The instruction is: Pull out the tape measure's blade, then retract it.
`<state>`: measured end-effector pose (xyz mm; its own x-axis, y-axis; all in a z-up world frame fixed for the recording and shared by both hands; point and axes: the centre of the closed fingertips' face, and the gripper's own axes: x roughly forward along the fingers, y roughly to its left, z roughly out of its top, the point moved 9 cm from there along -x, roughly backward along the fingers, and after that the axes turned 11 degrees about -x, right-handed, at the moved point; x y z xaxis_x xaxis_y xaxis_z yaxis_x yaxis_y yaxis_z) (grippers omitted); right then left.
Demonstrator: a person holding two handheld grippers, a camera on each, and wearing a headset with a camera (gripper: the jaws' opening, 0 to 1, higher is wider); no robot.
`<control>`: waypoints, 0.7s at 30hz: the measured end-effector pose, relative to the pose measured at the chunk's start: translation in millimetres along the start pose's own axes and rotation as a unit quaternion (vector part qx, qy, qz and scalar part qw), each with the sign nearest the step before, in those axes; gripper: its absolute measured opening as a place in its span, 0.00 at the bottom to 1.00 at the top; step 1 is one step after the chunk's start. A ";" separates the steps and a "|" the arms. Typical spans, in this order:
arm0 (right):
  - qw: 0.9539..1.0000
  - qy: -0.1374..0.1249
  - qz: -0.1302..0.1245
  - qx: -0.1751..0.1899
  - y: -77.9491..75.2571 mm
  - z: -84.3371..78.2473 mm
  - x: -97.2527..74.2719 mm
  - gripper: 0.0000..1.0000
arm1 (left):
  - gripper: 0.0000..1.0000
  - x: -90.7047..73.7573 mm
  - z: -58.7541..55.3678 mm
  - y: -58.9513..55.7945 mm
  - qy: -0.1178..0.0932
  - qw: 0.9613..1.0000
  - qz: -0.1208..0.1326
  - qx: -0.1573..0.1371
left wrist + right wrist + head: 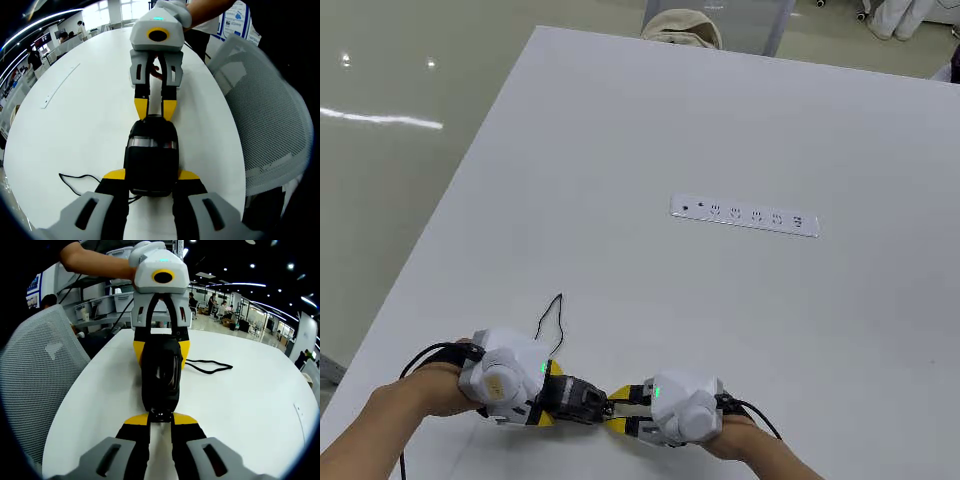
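Observation:
The black tape measure (pixel 578 398) lies on the white table (pixel 720 120) near its front edge, held from both ends. My left gripper (pixel 548 393) is shut on the case (pixel 151 155), yellow pads against both sides. My right gripper (pixel 618 408) faces it, its yellow tips closed together on the blade's end tab (pixel 160 415) at the case's mouth. In the right gripper view the case (pixel 160 367) sits just past my right gripper (pixel 160 420). No length of blade shows between tab and case. A black wrist cord (pixel 552 320) trails from the case.
A white power strip (pixel 744 215) lies flat mid-table, well beyond the grippers. A grey mesh chair (pixel 270 125) stands close to the table's near edge. The table's left edge (pixel 440 210) drops to a shiny floor. A beige-topped chair (pixel 682 27) stands at the far end.

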<state>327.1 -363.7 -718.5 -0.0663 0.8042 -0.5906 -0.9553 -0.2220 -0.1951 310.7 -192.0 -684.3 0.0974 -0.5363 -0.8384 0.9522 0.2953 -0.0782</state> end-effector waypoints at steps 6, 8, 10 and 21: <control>1.000 -0.002 0.000 0.000 -1.2 2.8 1.6 0.15 | 0.29 -2.7 -3.8 0.7 0.004 1.000 0.002 -0.003; 1.000 -0.002 0.000 -0.001 -1.4 3.7 2.5 0.15 | 0.29 -3.0 -4.3 0.9 0.004 1.000 0.003 -0.004; 1.000 -0.001 -0.001 -0.002 -1.6 5.1 2.5 0.15 | 0.29 -3.3 -4.5 0.5 0.004 1.000 0.004 -0.005; 1.000 0.005 -0.007 0.005 -1.4 5.4 0.6 0.15 | 0.29 -3.8 -4.7 0.5 0.004 1.000 0.005 -0.008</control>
<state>326.8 -360.0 -714.4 -0.0497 0.8021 -0.5951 -0.9592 -0.2044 -0.1953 309.5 -186.1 -683.7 0.1044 -0.5276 -0.8430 0.9465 0.3130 -0.0786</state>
